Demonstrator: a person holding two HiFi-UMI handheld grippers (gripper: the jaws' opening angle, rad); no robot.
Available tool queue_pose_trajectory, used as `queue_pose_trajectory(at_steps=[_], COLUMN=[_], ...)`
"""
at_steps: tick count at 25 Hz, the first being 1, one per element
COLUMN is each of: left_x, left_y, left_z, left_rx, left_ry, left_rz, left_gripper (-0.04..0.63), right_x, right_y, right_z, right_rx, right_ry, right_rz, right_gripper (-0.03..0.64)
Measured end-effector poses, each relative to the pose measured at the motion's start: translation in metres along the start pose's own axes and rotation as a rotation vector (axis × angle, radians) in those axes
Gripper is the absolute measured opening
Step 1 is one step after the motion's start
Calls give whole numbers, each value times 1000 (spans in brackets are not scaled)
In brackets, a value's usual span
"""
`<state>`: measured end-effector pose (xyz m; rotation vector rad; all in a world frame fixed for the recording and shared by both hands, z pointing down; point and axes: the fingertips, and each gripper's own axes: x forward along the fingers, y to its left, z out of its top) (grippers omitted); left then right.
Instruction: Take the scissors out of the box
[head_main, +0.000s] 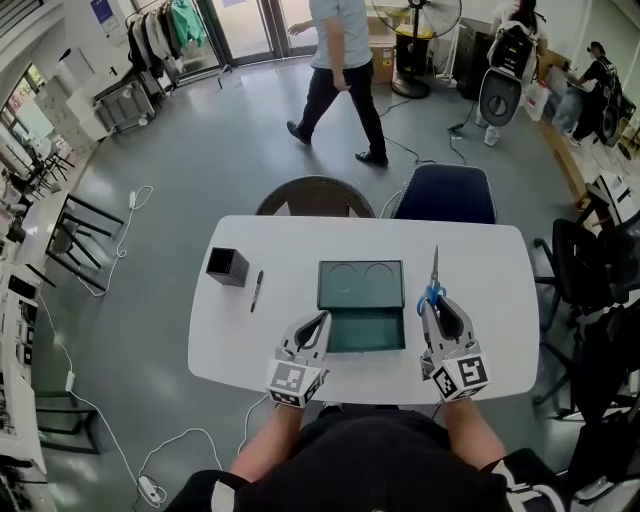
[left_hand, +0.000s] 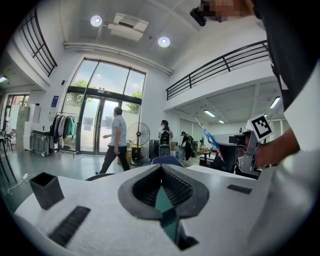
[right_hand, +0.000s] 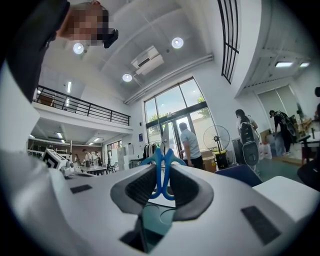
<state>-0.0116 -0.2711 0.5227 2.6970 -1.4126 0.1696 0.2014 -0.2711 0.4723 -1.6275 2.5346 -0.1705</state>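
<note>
Scissors (head_main: 431, 294) out of box (head_main: 365, 331), just right of it; we hold right gripper (head_main: 436, 308) clamped on their blue handles. Left gripper (head_main: 317, 320) closed, empty, at box's left edge.

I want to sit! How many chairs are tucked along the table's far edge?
2: a dark round-backed chair left, a blue chair right of it. None seems hidden there.

Bright daylight through glass doors (left_hand: 102, 112); ceiling spotlights (left_hand: 164, 41) glare; heavy fisheye warping, dark corners; left gripper (left_hand: 161, 167) blurred close-up.
</note>
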Motion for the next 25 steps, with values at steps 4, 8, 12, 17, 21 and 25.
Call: queue_pose_trajectory(at_steps=[4, 8, 12, 17, 21, 25], left_x=[0, 1, 1, 1, 0, 0], left_y=[1, 1, 2, 4, 7, 9], left_z=[2, 0, -6, -7, -10, -3], left_rx=[-2, -2, 2, 3, 2, -2], left_ry=[3, 4, 1, 1, 4, 9], left_rz=[7, 6, -9, -10, -4, 14], left_gripper=[12, 12, 12, 12, 12, 12], right_x=[0, 2, 4, 9, 12, 11], right_y=[0, 0, 1, 3, 4, 3], right_z=[0, -1, -3, -3, -7, -8], right_rx=[-11, -24, -31, -36, -33, -32], right_ry=[1, 8, 12, 14, 24, 34], right_rz=[-5, -4, -3, 5, 5, 1], right_gripper=[91, 91, 91, 91, 91, 91])
